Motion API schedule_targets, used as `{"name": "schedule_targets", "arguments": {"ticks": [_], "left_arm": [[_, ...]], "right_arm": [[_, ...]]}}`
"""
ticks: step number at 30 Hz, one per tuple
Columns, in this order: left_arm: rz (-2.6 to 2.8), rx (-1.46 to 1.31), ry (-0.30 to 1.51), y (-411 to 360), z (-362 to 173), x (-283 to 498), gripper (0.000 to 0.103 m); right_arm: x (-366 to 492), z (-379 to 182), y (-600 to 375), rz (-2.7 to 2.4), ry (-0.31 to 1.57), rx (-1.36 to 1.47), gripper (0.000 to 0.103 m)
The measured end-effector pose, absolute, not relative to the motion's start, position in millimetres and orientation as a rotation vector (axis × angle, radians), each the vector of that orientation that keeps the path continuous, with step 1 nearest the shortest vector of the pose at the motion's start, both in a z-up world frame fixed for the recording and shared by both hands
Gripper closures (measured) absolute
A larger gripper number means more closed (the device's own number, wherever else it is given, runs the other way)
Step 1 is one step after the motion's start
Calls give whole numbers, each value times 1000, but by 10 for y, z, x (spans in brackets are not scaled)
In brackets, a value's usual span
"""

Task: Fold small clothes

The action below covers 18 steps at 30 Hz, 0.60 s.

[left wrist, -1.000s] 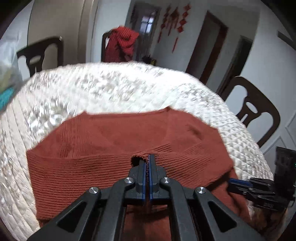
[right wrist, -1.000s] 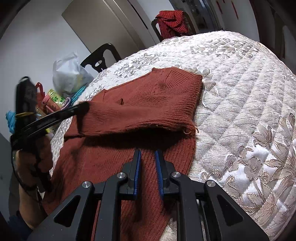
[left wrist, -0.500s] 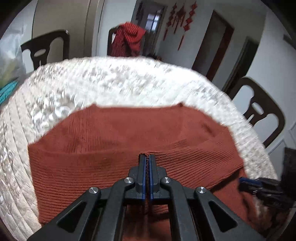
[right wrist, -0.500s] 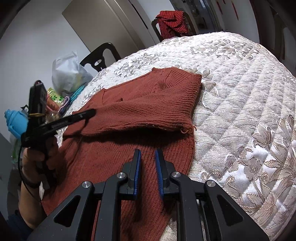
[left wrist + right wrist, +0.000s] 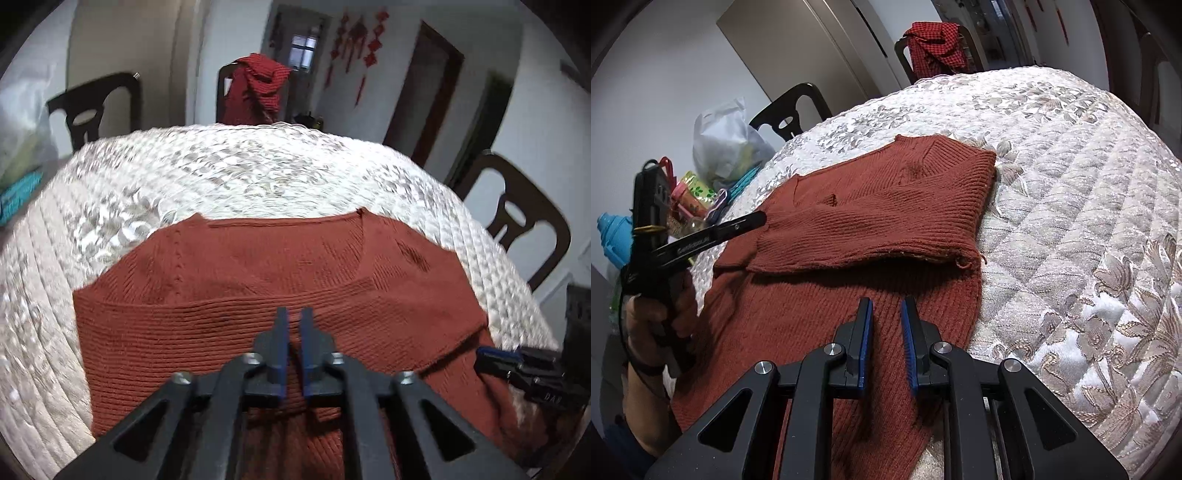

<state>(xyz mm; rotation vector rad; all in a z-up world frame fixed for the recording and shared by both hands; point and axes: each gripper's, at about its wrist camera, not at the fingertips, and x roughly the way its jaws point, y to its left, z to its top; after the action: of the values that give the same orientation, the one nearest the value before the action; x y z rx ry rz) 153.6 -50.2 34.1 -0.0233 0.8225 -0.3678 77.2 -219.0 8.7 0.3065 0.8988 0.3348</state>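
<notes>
A rust knit sweater (image 5: 871, 221) is laid mid-frame on the quilted tablecloth (image 5: 1071, 229) — neckline toward upper frame, long axis running upper right to lower left. The left gripper (image 5: 293, 314) is opening, nothing between its pads; the right gripper (image 5: 885, 304) is held slightly parted — empty.

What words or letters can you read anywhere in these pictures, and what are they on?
"DAP": white letters on the right gripper body, seen from the left wrist; reading uncertain.
White lettering along the left gripper finger, seen from the right wrist: too blurred to read.
Red wall hangings: no characters readable.
</notes>
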Motion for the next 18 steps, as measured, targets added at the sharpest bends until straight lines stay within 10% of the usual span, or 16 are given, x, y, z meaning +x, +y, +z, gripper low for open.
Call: {"name": "schedule_targets", "arguments": {"ticks": [2,4,6,9,18], "left_arm": [[-366,-3,855,-573,313,1599,49],[-350,3,891,-617,247,1678,49],[-334,45,908,-697,171,1714,52],[-388,85,884,-824,203,1654,96],[-373,73,870,-676,266,1699,89]], "right_arm": [[770,96,-2164,327,899,289,87],[768,97,-2156,324,899,279,87],[774,98,-2153,325,900,282,87],[774,89,-2164,331,900,295,87],[750,133,-2166,322,886,278,87]]}}
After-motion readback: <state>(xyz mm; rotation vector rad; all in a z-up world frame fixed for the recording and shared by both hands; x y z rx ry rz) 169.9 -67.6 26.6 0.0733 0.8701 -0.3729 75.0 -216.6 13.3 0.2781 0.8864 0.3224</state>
